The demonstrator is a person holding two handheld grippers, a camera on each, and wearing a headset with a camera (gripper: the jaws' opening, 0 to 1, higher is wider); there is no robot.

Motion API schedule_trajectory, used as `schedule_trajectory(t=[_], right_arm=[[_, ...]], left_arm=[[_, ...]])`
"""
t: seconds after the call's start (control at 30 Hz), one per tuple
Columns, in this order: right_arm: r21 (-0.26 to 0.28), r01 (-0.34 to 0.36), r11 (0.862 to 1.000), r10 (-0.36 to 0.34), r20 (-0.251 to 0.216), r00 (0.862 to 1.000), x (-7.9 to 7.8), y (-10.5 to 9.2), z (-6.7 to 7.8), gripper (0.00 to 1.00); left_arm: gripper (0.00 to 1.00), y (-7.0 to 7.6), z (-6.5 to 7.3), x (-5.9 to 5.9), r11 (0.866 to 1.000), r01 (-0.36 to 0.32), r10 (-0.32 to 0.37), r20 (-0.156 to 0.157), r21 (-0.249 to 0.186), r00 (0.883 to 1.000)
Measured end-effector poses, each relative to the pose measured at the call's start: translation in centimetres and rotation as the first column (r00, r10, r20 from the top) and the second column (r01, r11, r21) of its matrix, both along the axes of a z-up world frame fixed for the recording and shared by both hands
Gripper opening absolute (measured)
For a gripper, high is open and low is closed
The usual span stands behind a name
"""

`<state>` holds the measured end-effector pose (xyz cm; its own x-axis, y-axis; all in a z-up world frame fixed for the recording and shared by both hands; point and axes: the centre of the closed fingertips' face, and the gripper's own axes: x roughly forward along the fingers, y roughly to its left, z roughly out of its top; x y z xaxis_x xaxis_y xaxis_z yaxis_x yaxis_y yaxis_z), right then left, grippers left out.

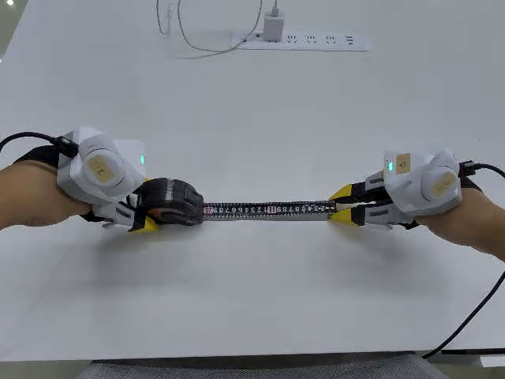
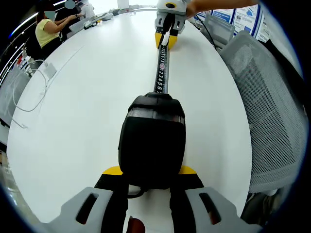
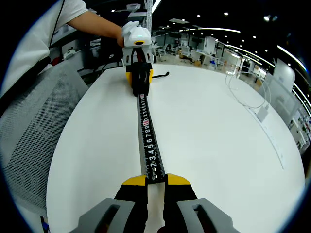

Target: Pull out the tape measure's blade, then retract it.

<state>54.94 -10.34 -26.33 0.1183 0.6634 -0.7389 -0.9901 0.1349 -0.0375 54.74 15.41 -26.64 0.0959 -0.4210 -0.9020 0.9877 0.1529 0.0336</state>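
Observation:
A black tape measure case [image 1: 171,201] lies on the white table [image 1: 252,103], and my left gripper [image 1: 147,213] is shut on it. In the left gripper view the case [image 2: 152,141] sits between the yellow-tipped jaws of my left gripper [image 2: 149,171]. Its dark blade [image 1: 268,209] with white numerals is pulled out to the right. My right gripper [image 1: 340,204] is shut on the blade's end. In the right gripper view the blade [image 3: 148,145] runs from my right gripper [image 3: 156,181] to the case [image 3: 141,76]. The blade [image 2: 162,70] reaches the right gripper [image 2: 166,41] far ahead in the left gripper view.
A white power strip [image 1: 301,39] with a plugged charger [image 1: 274,25] and white cables [image 1: 189,31] lies at the table's far edge. A grey mesh chair [image 2: 267,97] stands beside the table. A person [image 2: 46,31] sits at a distant bench.

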Motion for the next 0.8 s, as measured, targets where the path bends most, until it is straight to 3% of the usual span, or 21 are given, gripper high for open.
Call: schedule_trajectory(t=[0.8], right_arm=[[-0.043, 0.007, 0.999, -0.007, -0.006, 1.000, 0.0, -2.3, 0.0, 0.07]], left_arm=[[0.28, -0.1, 0.0, 0.0, 1.000, -0.003, 0.003, -0.001, 0.001, 1.000]])
